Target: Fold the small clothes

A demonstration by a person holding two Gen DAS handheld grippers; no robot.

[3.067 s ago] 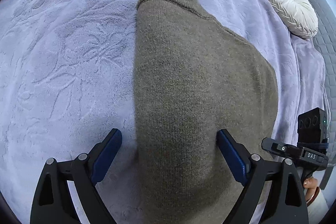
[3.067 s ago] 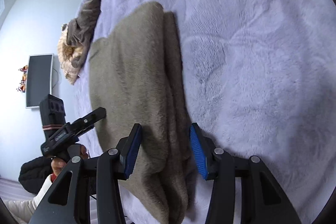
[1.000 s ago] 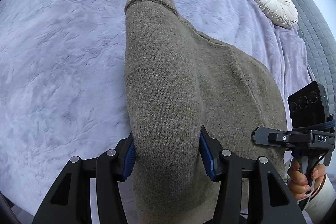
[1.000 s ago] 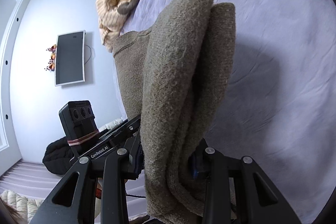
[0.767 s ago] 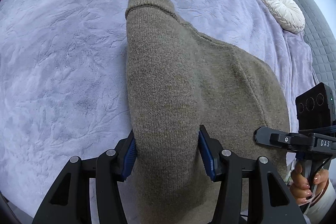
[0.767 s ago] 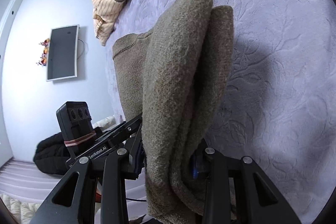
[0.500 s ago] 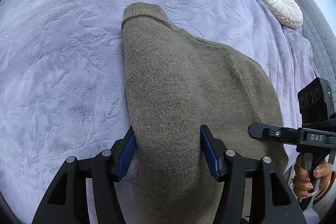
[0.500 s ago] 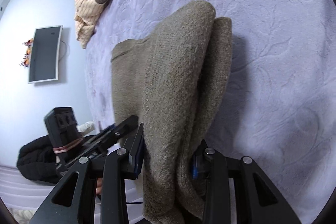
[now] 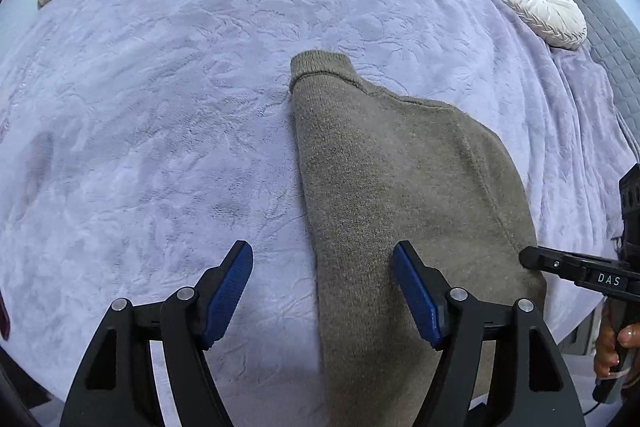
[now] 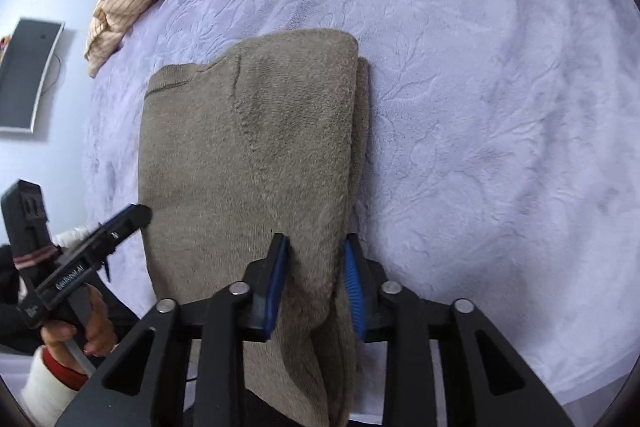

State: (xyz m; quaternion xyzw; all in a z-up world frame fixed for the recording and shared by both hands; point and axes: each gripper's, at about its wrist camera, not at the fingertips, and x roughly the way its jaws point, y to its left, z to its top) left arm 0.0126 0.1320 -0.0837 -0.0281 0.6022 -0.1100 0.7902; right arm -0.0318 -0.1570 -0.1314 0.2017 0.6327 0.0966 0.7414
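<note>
Two jaws differ: my left gripper (image 9: 322, 297) has just been opening, sweater (image 9: 400, 195) released; right gripper (image 10: 316, 285), closing, pinches its folded edge. Next, release it onto the bed (image 9: 160, 107).

We get soft even daylight, faint shadows, no glare; heavy fisheye bending, black corner vignette, slight blur near edges.

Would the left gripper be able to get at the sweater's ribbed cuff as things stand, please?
Probably yes. The left gripper stands open, straddling the sweater's left edge, and the ribbed cuff lies exposed straight ahead on the blanket, nothing covering it.
</note>
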